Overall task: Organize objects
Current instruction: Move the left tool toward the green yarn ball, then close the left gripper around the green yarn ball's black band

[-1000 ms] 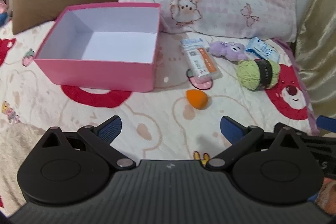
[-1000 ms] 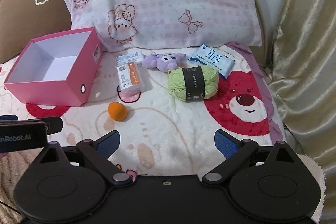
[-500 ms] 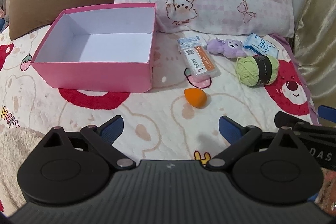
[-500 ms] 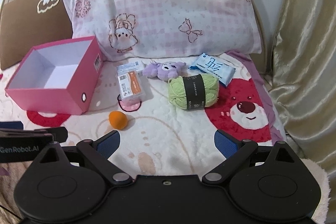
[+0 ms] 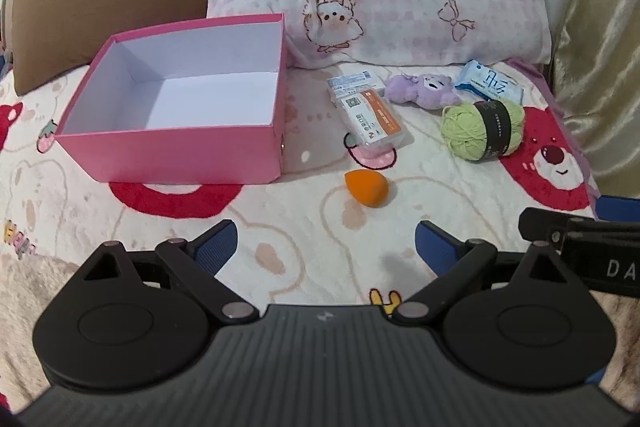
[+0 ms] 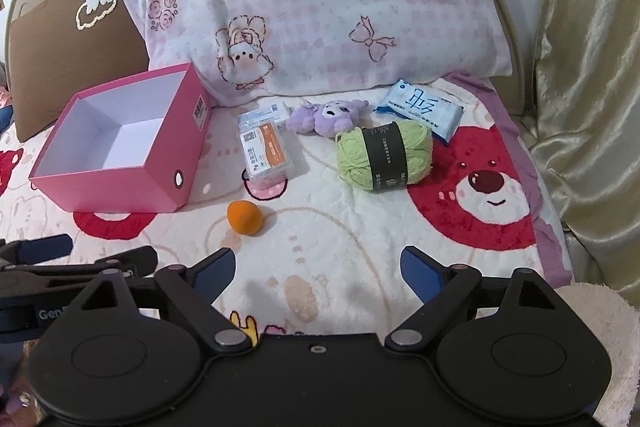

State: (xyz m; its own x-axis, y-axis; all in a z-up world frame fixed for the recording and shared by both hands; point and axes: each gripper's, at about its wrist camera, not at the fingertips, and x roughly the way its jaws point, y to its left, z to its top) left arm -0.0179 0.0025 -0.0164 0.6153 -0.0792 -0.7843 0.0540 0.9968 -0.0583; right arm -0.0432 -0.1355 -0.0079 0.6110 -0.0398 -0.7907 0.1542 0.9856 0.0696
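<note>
Orange sponge [image 5: 366,187] beside box [image 5: 180,155] corner

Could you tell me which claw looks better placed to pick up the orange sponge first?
Probably the left claw. It is open and the orange sponge lies almost straight ahead between its fingers, with the pink box close by. From the right claw, also open, the sponge sits off to the left.
</note>
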